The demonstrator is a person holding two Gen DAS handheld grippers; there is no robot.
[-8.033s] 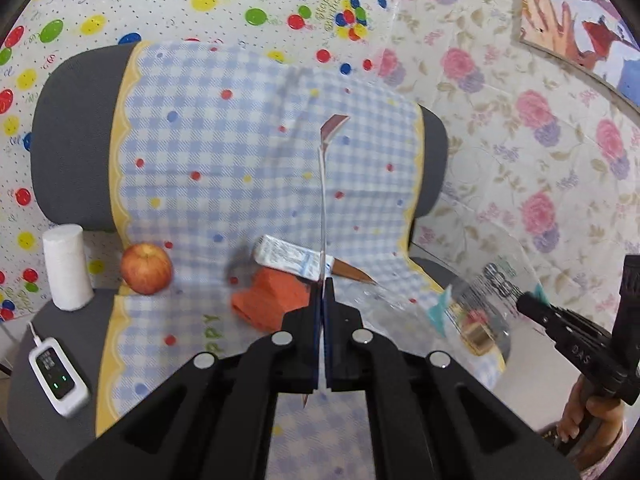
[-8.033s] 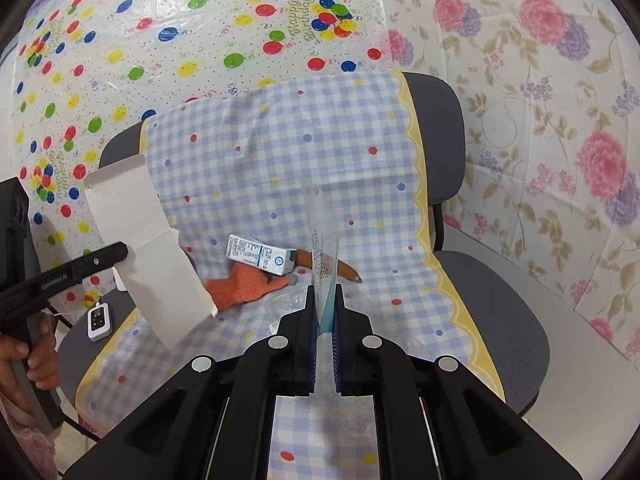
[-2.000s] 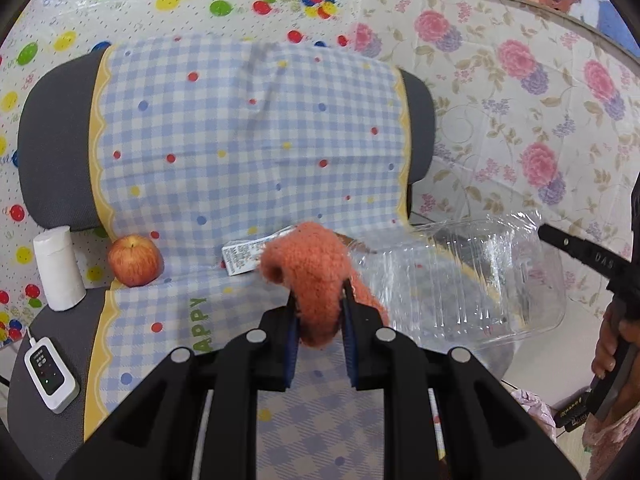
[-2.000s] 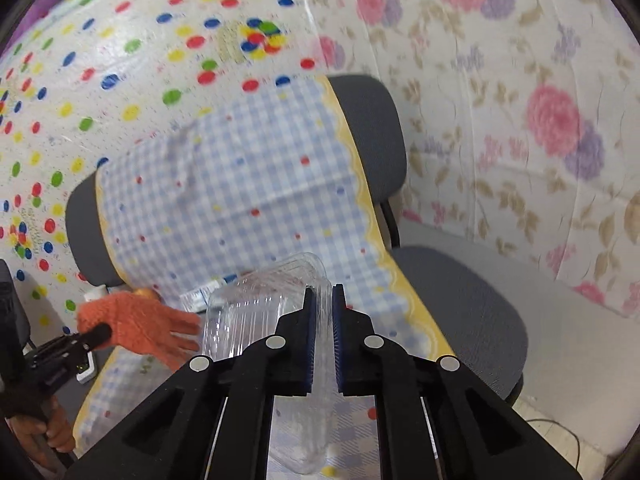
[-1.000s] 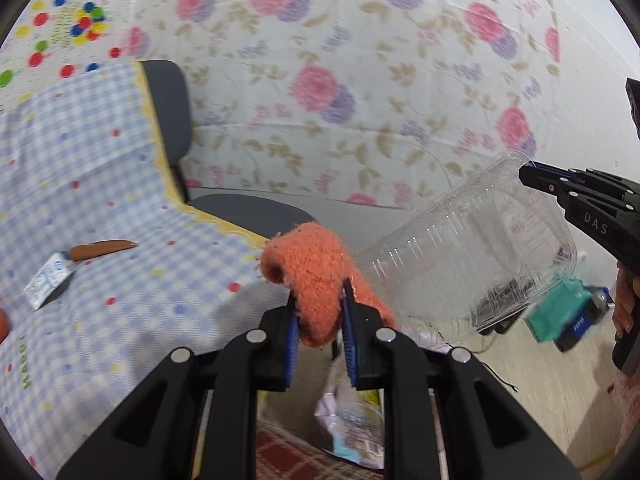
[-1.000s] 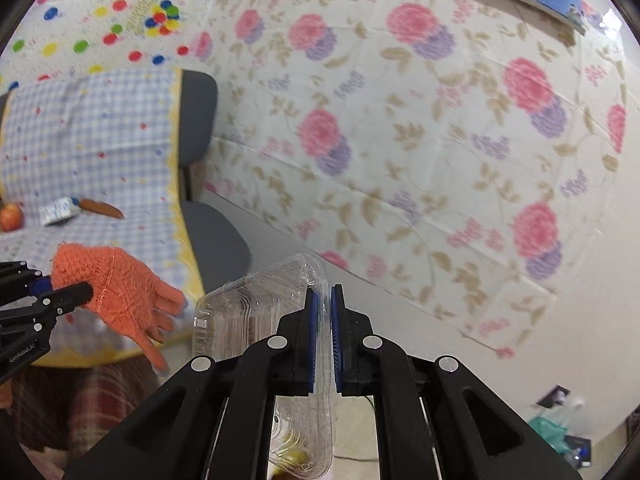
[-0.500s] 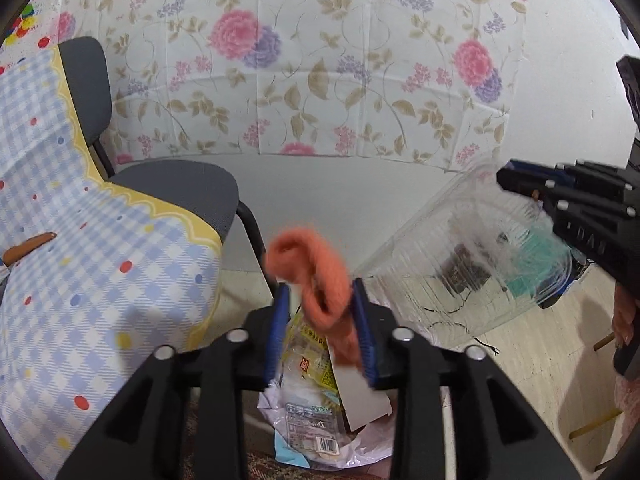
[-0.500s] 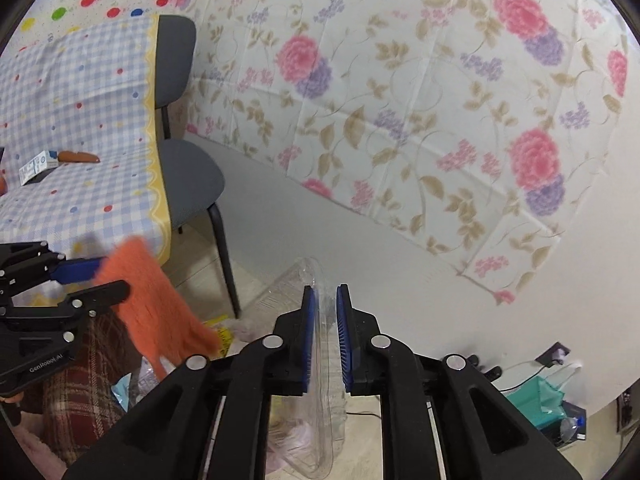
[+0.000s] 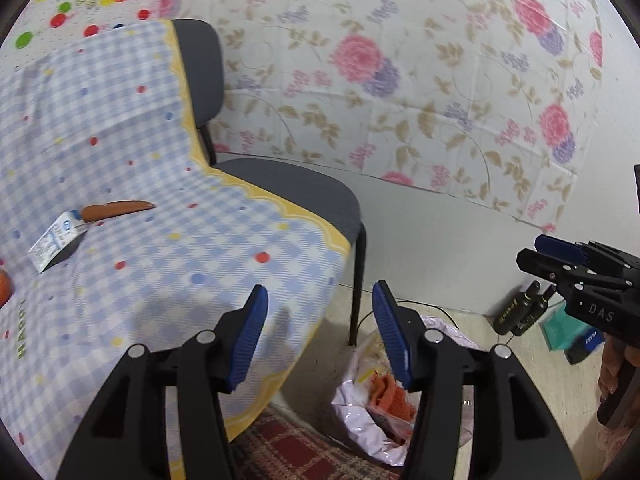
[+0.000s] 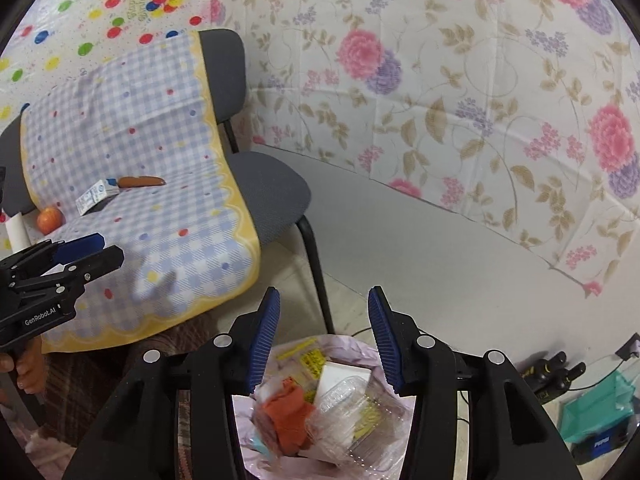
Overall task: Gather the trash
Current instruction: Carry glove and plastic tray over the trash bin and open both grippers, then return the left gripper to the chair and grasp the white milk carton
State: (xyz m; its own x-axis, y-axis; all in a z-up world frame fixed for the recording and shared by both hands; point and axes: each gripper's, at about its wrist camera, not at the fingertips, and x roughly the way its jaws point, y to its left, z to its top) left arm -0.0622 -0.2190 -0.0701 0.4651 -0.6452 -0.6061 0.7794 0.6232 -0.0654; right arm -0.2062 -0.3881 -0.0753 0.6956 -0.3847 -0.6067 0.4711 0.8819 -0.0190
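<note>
A grey chair point(image 9: 288, 192) (half-draped in checked cloth point(image 9: 140, 216)) stands before floral wallpaper point(image 9: 420, 80).

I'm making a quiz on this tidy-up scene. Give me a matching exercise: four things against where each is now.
Things:
1. orange knitted glove
2. clear plastic clamshell box
3. red apple
4. small white carton

Places:
A. on the checked cloth, beside the brown knife handle
B. in the bag, right of the glove
C. in the pale trash bag, left side
D. at the cloth's left edge

Pairs: 1-C, 2-B, 3-D, 4-A
</note>
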